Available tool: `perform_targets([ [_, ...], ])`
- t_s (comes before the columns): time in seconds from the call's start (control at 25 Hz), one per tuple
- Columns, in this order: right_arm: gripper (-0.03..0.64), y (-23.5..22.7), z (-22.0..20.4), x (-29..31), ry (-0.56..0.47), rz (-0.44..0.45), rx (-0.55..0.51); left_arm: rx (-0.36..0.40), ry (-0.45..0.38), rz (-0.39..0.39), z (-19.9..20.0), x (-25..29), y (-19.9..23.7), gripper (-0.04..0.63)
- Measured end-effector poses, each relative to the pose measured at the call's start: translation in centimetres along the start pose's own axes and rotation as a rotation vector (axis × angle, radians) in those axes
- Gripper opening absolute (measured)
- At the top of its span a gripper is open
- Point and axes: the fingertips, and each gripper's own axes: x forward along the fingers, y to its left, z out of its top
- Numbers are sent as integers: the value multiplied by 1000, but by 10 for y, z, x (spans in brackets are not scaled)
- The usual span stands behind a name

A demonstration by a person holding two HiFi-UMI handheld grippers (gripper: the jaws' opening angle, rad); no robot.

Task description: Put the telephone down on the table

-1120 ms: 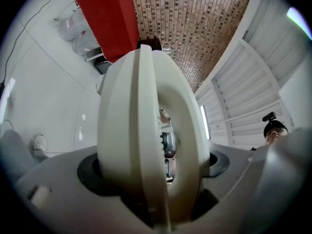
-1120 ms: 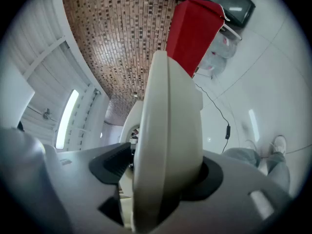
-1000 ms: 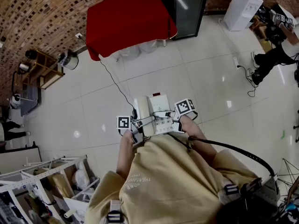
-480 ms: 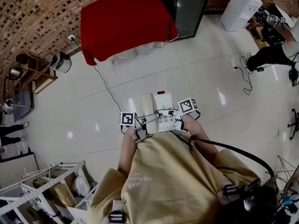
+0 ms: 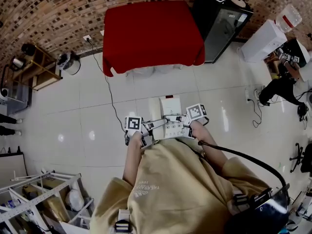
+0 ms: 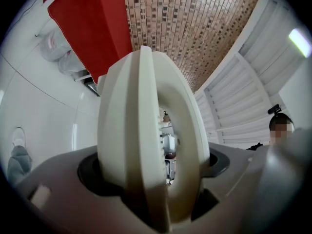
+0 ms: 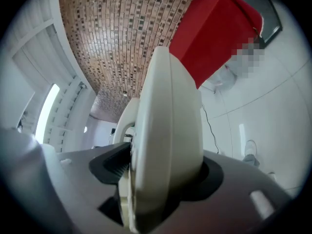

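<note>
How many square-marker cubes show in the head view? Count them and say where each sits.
2. One marker cube sits just left of the held telephone, the other just right of it; none seems hidden.

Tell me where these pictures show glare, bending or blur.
Head view: bright glare spots on the floor; the brick wall bends. Left gripper view: black round border, tongs close and soft. Right gripper view: a mosaic patch beside the red table.

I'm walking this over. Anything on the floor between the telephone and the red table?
Nothing stands in the way. From the telephone, held by the left gripper and right gripper, bare tiles run to the red table. A black cable lies left of that path.
</note>
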Motion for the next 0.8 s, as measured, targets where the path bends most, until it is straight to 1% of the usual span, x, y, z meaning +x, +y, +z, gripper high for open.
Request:
perform_targets([
  [0.04,311,1,-1,9,3,-8,2,17,3,-21,3,-9,1,443],
  [0.16,311,-9,9,36,-5,-36,15,1,15,-42,23,-31,15,443],
  [0.24,311,-23,20,50,-5,-49,33,-85,11,-10,36,-40,29,445],
  [0.28,311,-30,22,52,-1,-51,44,-113,9,-3,38,-40,37,444],
  [0.32,311,-36,23,52,2,-52,61,-112,9,-14,40,-38,43,444],
  [0.44,311,-42,34,49,-2,-57,150,8,22,-95,64,-23,52,444],
  [0.48,311,-47,42,48,2,-57,136,31,23,-104,73,-18,54,444],
  [0.52,311,-53,51,48,11,-54,107,7,17,-88,79,-16,53,445],
  [0.6,311,-57,69,48,28,-40,85,-129,-9,-7,86,-14,51,443],
  [0.64,311,-57,79,47,36,-29,86,-157,-22,19,94,-12,51,444],
  [0.72,311,-54,102,43,51,-4,94,-150,-44,48,115,-2,49,443],
  [0.8,311,-44,128,32,58,25,136,-126,-57,70,139,16,44,443],
])
